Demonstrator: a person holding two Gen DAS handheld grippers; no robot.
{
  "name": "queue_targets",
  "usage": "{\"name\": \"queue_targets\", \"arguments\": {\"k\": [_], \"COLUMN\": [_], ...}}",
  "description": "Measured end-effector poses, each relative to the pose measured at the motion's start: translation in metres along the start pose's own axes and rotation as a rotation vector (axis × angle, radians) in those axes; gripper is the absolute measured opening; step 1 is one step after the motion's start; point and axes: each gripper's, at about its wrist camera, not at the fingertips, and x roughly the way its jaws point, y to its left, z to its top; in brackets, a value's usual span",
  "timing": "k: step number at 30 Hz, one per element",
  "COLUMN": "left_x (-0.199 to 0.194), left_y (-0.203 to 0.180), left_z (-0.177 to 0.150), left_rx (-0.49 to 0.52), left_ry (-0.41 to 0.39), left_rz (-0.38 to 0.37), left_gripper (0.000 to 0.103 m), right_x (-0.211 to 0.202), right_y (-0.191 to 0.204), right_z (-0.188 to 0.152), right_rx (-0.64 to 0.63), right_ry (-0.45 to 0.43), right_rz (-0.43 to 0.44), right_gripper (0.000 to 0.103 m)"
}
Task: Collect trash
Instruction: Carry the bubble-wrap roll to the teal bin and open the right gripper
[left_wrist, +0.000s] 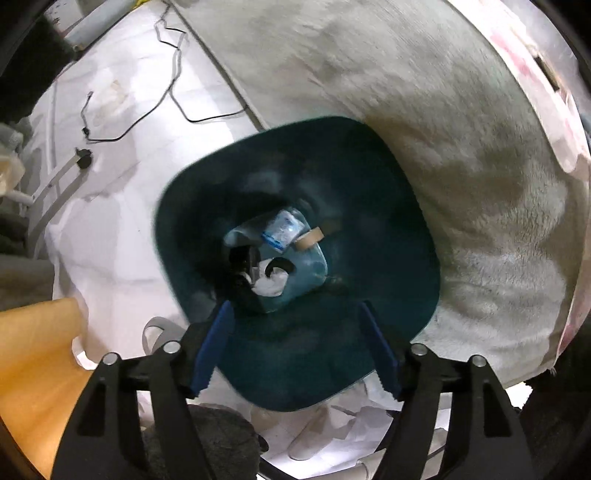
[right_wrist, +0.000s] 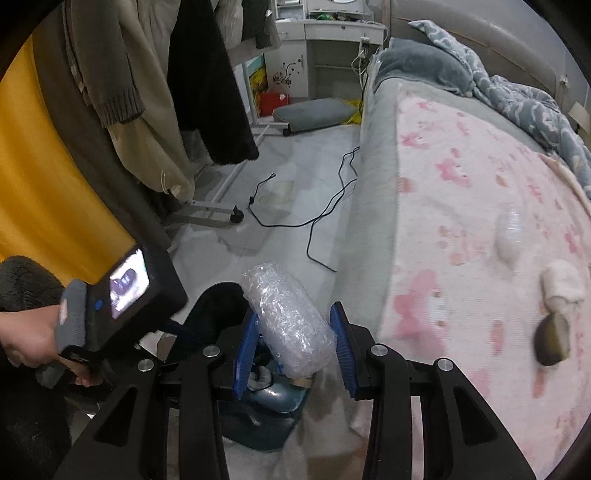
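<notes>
Left gripper (left_wrist: 295, 321): pointed steeply down over the bin (left_wrist: 369, 184); jaws seen standing wide apart, with nothing between the blue pads (left_wrist: 218, 332); no contact with the rim

Right gripper (right_wrist: 295, 332): jaws held at a middling width, closed on a wad of bubble wrap (right_wrist: 288, 325); the wad is pressed by both blue pads (right_wrist: 249, 339) and sticks up and forward past them

Bin: dark teal, with a rounded square mouth; set on the pale floor (left_wrist: 122, 184) just beside the bed (right_wrist: 461, 221); seen from straight above in the left view, and below the wad in the right view

Trash in bin: a small blue-and-white packet (left_wrist: 282, 232), a brown tape roll (left_wrist: 310, 238) and a crumpled white tissue (left_wrist: 271, 282) are seen on the bottom

Trash on bed: a clear plastic piece (right_wrist: 509, 236), a white crumpled wad (right_wrist: 563, 284) and a dark round thing (right_wrist: 554, 339) lie on the pink cover, well apart from the bin

Hand (right_wrist: 26, 339): seen at the left edge of the right view, wrapped round the left gripper's handle; a lit camera screen (right_wrist: 129, 282) is carried above it

Floor: a black cable (left_wrist: 177, 74) is trailed across it beside the bed; hung clothes (right_wrist: 155, 92) and a rack foot are seen beyond
</notes>
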Motion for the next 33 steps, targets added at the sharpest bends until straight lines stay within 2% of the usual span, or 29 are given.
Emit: {"name": "queue_targets", "arguments": {"k": [5, 14, 20, 33], "left_x": [-0.027, -0.092, -0.129, -0.181], "left_y": [0.018, 0.044, 0.048, 0.051], "left_z": [-0.004, -0.009, -0.014, -0.035], "left_rx": [-0.014, -0.036, -0.037, -0.034], "left_ry": [-0.089, -0.348, -0.489, -0.680], "left_rz": [0.035, 0.019, 0.010, 0.009], "left_gripper": [0.077, 0.077, 0.076, 0.067], "right_x": [0.024, 0.078, 0.115, 0.168], "right_y": [0.016, 0.038, 0.050, 0.070], "right_z": [0.002, -0.003, -0.018, -0.051], "right_rx": [0.009, 0.021, 0.026, -0.002], "right_ry": [0.040, 0.165, 0.262, 0.415], "right_rz": [0.010, 0.022, 0.021, -0.022], "right_gripper": [0.040, 0.040, 0.040, 0.040]}}
